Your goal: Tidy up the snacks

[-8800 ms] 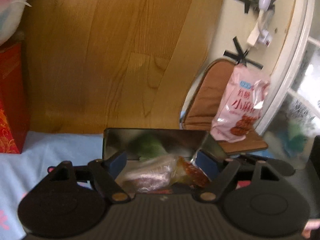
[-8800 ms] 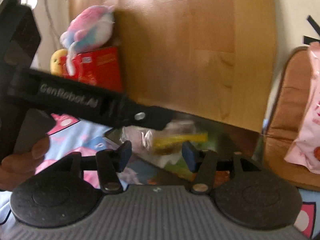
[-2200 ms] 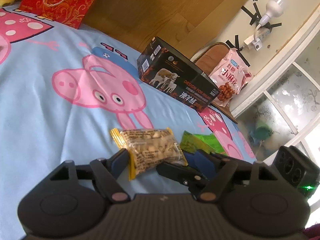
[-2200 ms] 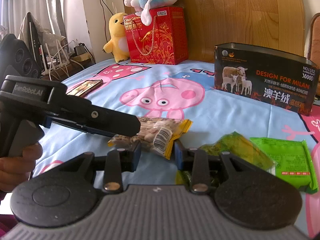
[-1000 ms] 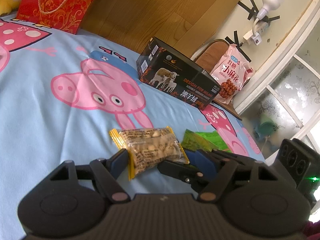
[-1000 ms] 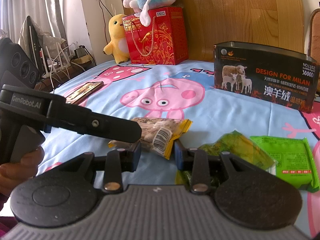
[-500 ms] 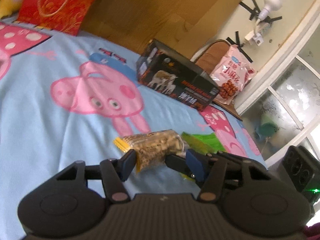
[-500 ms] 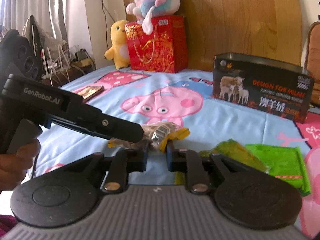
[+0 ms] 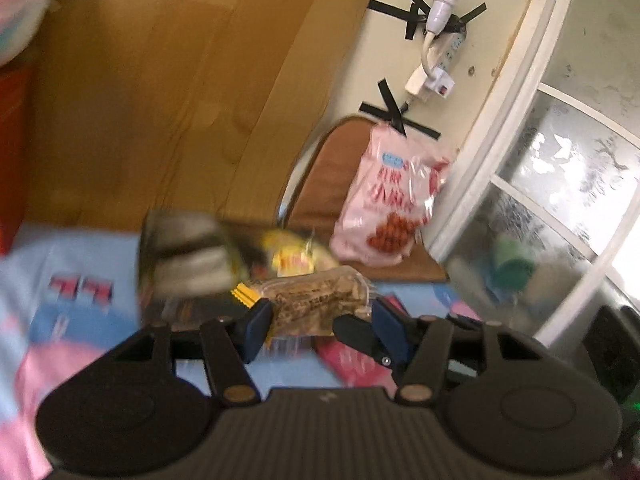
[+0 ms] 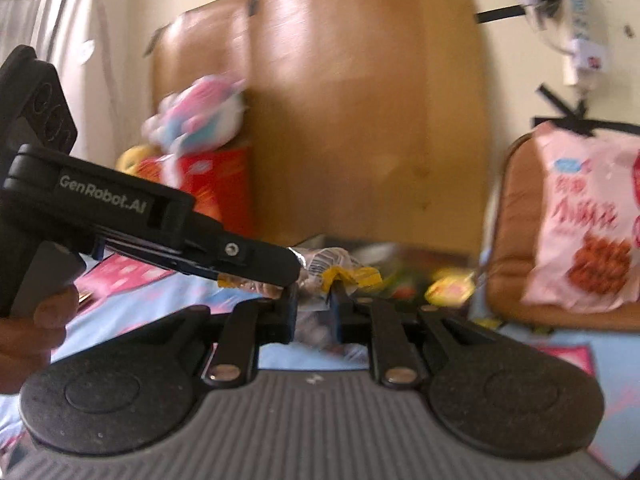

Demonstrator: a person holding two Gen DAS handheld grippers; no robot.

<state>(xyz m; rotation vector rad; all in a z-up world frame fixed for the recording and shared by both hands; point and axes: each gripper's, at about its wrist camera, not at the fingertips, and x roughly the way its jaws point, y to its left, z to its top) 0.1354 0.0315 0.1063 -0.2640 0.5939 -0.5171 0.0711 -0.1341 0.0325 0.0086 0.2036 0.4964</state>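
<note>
While both tools [image 9: 320, 322] [image 10: 314, 306] clamp peanut packet [image 9: 316, 300], box [image 9: 180, 256] beyond.

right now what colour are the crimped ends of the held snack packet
Yellow, on the snack packet; clearest in the left wrist view.

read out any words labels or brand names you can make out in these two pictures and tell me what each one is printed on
"GenRobot.AI": white lettering on the side of the left tool, seen in the right wrist view.
Large red characters on the pink snack bag on the chair: too blurred to read.
Barcode and small print on the nut packet held by both tools: too blurred to read.
Print on the dark box: smeared by motion, unreadable.
</note>
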